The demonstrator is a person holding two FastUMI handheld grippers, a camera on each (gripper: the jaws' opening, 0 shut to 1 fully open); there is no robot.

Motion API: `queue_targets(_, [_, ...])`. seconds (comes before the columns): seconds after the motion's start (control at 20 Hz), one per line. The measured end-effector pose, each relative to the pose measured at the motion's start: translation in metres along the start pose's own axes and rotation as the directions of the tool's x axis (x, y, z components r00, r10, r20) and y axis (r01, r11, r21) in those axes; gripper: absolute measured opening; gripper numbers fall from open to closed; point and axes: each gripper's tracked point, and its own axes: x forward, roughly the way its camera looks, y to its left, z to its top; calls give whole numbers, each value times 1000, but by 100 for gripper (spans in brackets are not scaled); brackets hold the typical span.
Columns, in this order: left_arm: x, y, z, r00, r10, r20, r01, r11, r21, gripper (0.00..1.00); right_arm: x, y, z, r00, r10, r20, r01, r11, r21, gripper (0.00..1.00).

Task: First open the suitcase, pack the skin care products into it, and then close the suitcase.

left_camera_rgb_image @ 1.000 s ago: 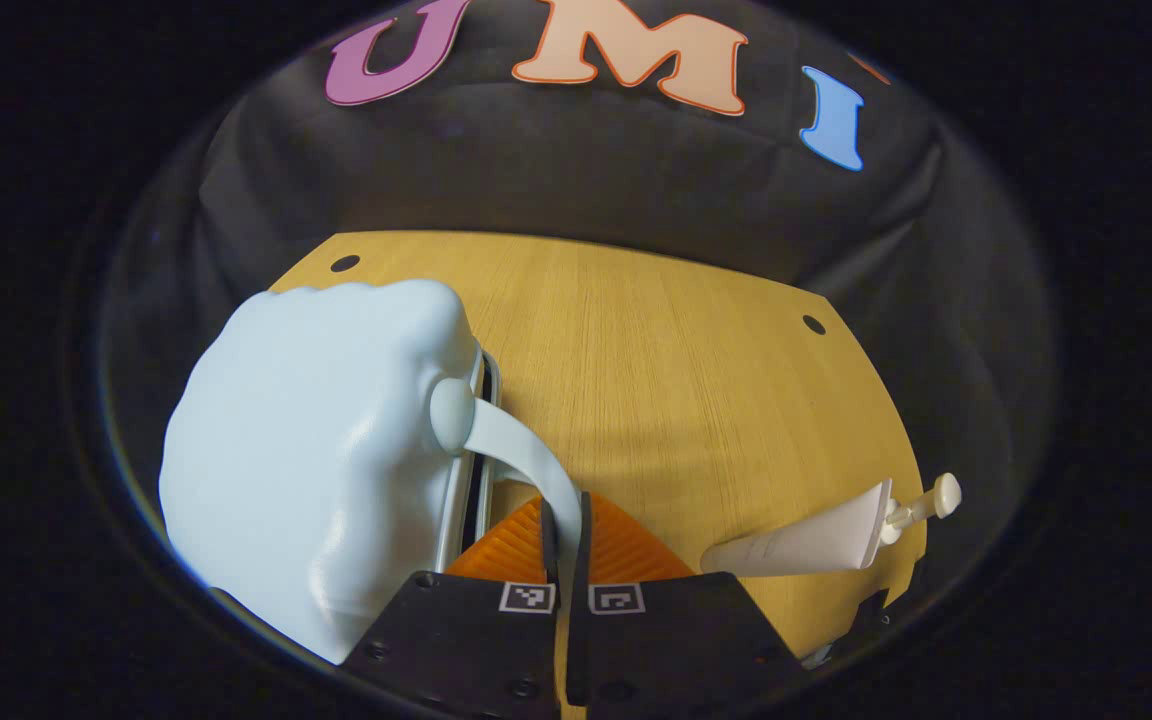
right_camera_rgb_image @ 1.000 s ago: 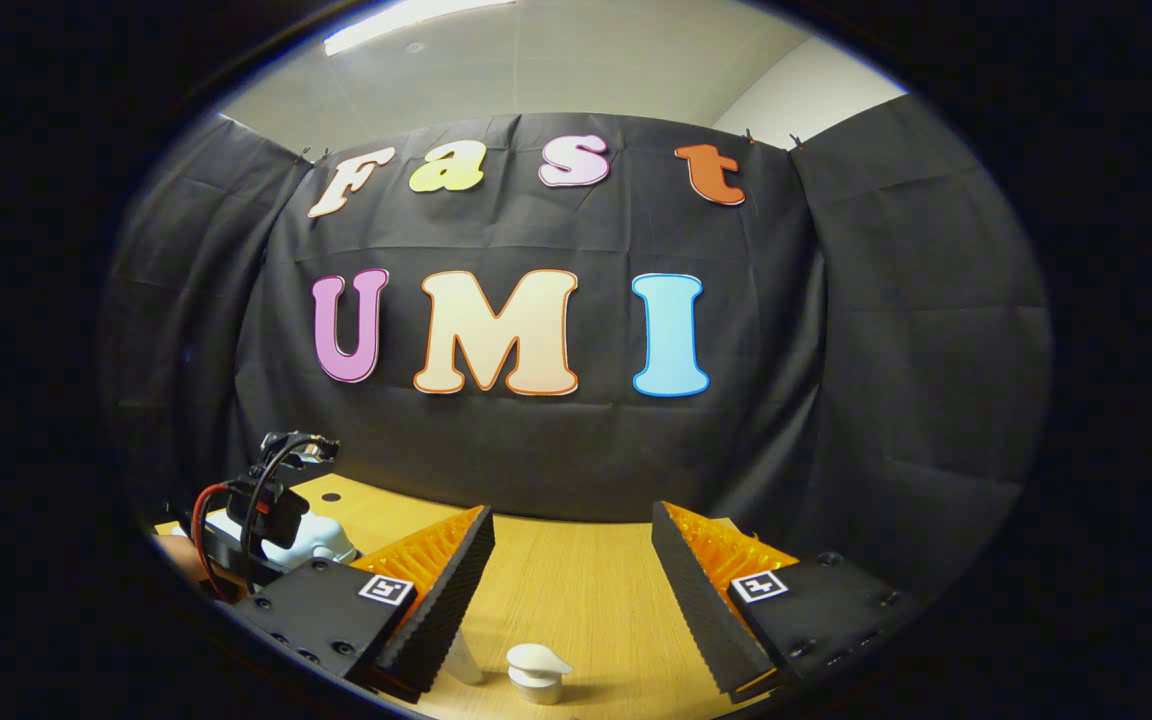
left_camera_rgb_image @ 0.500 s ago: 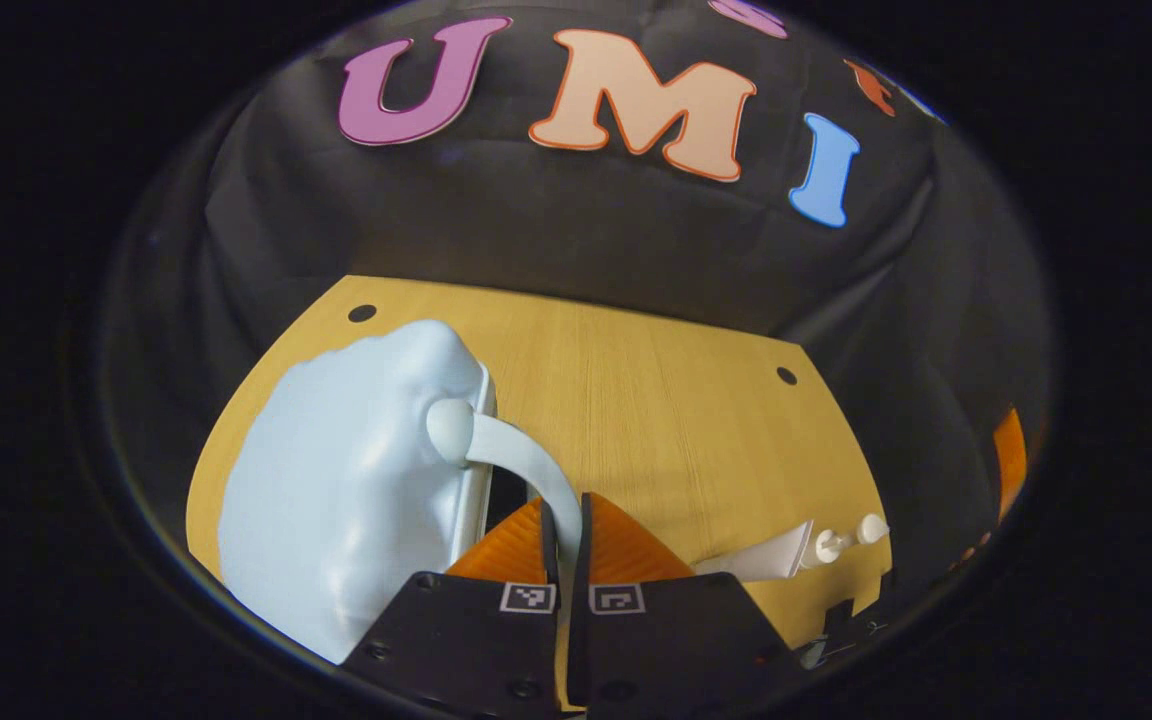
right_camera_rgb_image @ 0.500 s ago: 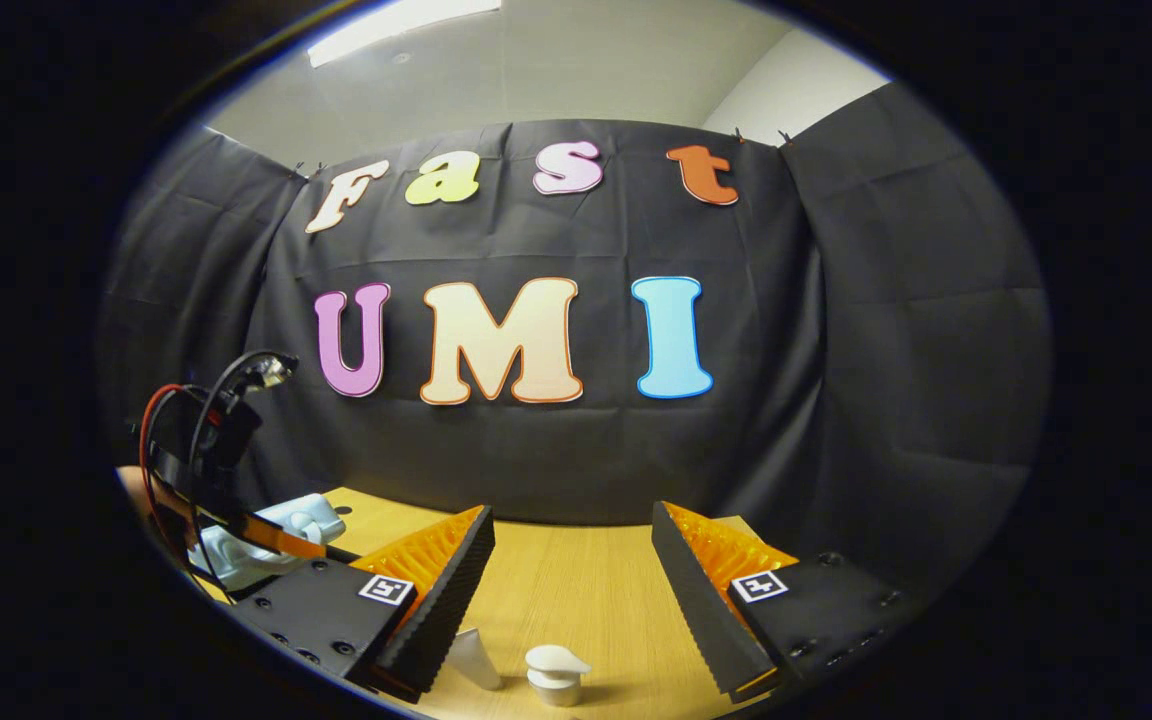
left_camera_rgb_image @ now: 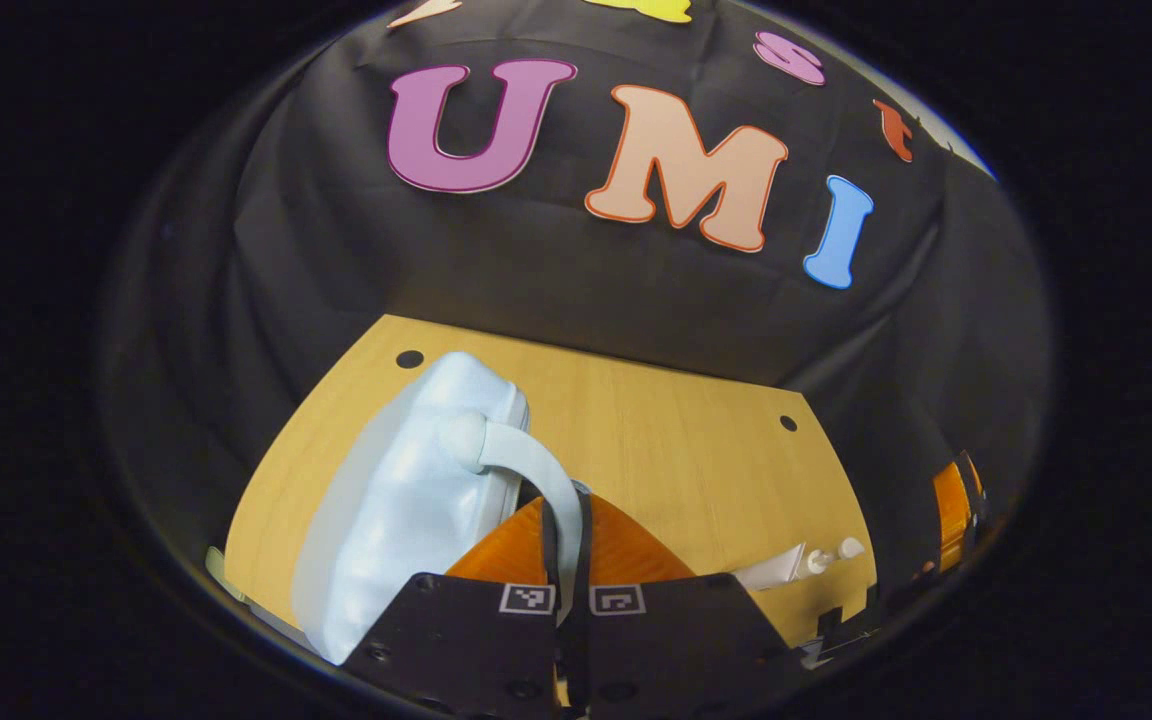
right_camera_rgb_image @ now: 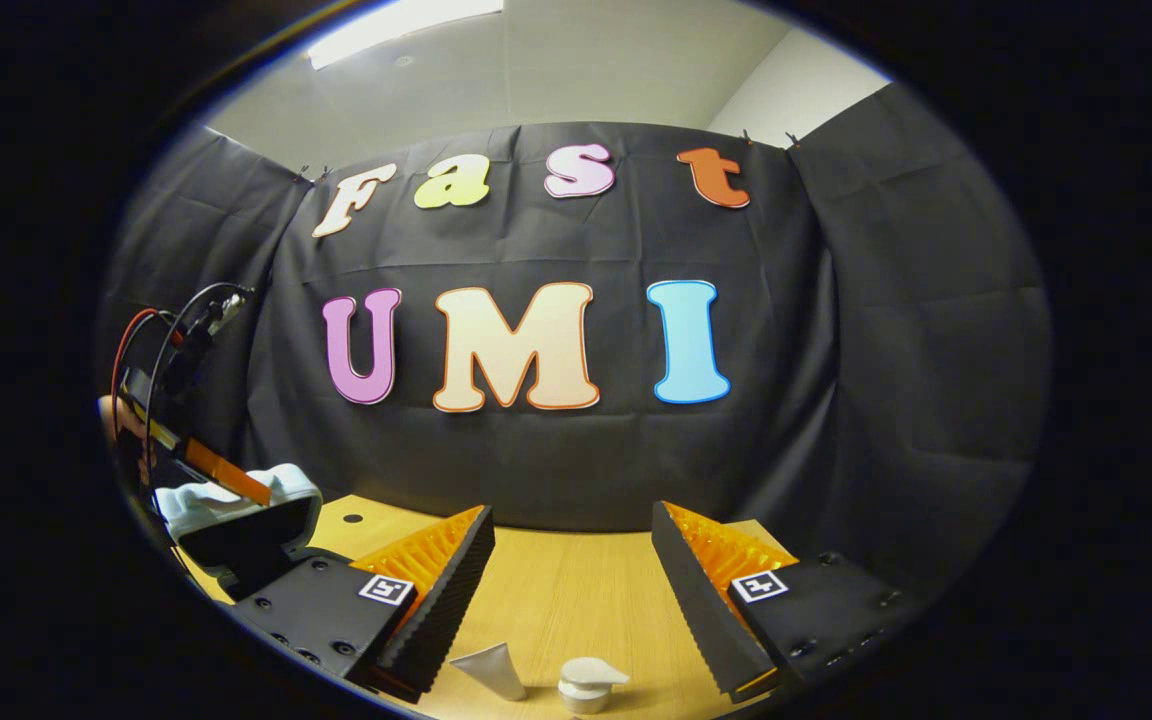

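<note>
left gripper [left_camera_rgb_image: 566, 545] pinched tight on the suitcase handle [left_camera_rgb_image: 536, 470], both fingers pressing the pale strap between them. suitcase [left_camera_rgb_image: 406, 500] is pale blue, hard shell, sits at the left side of the wooden table [left_camera_rgb_image: 666, 450]; lid [right_camera_rgb_image: 236, 500] is tilted up off the base, dark interior visible in the right gripper view, where the left gripper shows at far left over the case. right gripper [right_camera_rgb_image: 568, 580] fingers spread wide, nothing between them, hovering above the near table edge. skin care items on the table just below and in front of the right gripper: white tube [right_camera_rgb_image: 491, 668] lying flat, and a white pump bottle [right_camera_rgb_image: 586, 685] just beside it to the right, apart from each other. same tube with pump shows small at the table's right edge in the left gripper view [left_camera_rgb_image: 786, 568], well apart from the suitcase
</note>
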Motion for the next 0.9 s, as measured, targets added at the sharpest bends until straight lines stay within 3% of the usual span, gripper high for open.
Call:
queue_targets(0.3, [-21,68,33,997,56,54,-56,998,-11,0,7,27,1,1000,6,8,-6,1000,3,99])
queue_targets(0.5, [-27,102,42,994,72,79,-75,997,29,0,10,49,4,1000,16,13,-16,1000,-5,99])
queue_targets(0.9, [-28,168,51,994,38,105,-43,998,43,0,9,84,6,1000,18,19,-18,1000,-14,99])
